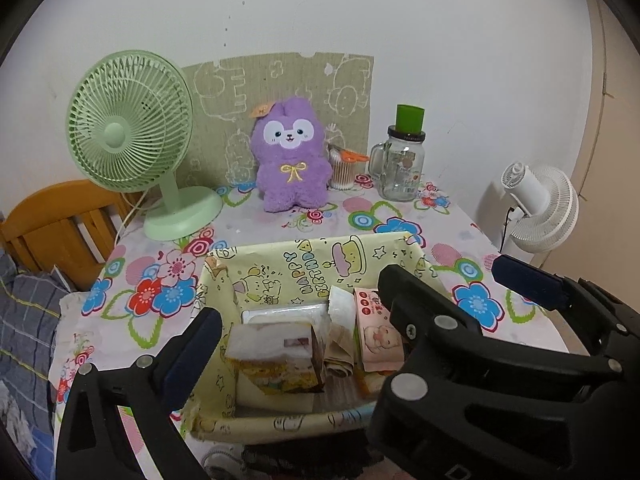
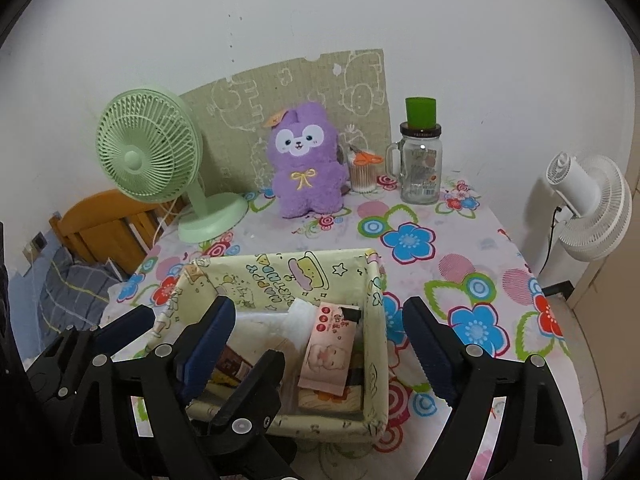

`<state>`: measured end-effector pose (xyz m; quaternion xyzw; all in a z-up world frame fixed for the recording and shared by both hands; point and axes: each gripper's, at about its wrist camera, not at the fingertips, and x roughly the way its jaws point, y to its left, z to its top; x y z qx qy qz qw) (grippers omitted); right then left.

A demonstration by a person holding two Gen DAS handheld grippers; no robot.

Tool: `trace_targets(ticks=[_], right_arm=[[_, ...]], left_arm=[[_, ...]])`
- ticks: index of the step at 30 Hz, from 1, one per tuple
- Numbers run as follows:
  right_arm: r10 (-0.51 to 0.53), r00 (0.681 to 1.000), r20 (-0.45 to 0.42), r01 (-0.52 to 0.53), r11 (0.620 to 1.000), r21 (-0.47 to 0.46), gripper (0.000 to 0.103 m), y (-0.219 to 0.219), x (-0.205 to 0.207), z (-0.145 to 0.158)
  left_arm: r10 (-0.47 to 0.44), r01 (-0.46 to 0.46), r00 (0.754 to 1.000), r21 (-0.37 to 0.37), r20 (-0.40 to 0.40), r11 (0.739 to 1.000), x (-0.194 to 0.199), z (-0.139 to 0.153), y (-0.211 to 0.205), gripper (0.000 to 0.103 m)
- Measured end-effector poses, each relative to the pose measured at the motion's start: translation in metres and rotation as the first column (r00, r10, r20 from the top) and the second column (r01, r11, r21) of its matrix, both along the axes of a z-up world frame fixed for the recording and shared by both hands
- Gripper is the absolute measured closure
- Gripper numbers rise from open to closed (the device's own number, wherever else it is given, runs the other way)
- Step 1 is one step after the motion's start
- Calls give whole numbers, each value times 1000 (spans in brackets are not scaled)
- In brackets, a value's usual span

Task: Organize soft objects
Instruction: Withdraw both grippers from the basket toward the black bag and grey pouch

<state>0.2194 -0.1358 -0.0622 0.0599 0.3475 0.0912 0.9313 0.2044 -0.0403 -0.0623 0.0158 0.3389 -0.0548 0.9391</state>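
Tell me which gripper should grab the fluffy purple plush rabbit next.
Left, marginally. The left gripper is open with the purple plush rabbit straight ahead; the right gripper, also open, has a left finger crossing its gap.

white wall point(image 1: 360, 8) | floral tablecloth table point(image 1: 400, 208) | wooden headboard point(image 1: 52, 220) left | plaid bedding point(image 1: 24, 312)

Soft, even indoor light fills both views, with only faint shadows. The wall point(image 1: 320, 12) ahead is bright but slightly grey. Fisheye bending curves the edges, and black corners frame each view. Nearest parts of each hand-held gripper look slightly soft.
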Motion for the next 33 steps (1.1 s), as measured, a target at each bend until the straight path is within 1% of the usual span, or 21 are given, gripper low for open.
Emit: trace_targets(ticks=[13, 17, 33], right_arm=[[8, 998, 60, -8, 1000, 4, 15, -1, -43, 23], [2, 997, 81, -2, 1000, 4, 11, -2, -56, 30], [-8, 990, 139, 8, 1000, 1, 9, -4, -113, 47]], left_arm=[[10, -10, 997, 4, 71, 1000, -44, 20, -1, 0], [13, -13, 996, 4, 87, 1000, -57, 25, -1, 0], [18, -17, 989, -6, 144, 1000, -112, 36, -2, 0]])
